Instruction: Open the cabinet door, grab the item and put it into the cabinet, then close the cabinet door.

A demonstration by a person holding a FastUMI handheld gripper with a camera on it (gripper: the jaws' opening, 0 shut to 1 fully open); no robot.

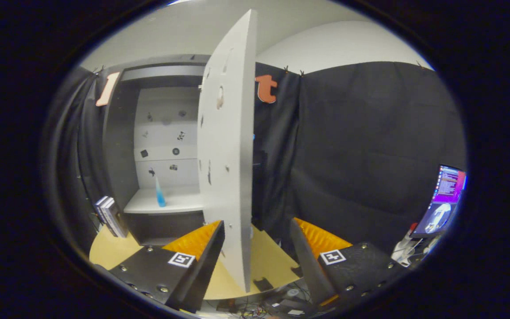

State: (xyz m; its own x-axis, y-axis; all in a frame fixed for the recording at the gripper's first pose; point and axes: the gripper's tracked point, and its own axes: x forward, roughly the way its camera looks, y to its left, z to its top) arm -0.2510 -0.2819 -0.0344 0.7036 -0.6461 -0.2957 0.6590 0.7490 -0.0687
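Note:
The cabinet point(117, 146) stands on the round wooden table point(268, 261), dark-framed with a pale back panel. Its white door point(228, 146) is swung wide open, edge-on to me, and its free edge reaches down between my fingers. A slim blue spray bottle point(160, 195) stands upright on the white shelf point(166, 201) inside the cabinet. My gripper point(257, 237) is open, one finger on each side of the door's edge, with a gap on both sides. Nothing is held.
Several books point(110, 215) stand against the cabinet's left side on the table. A lit monitor point(443, 199) and white items with cables sit off to the right beyond the table. Cables lie on the floor below the table edge.

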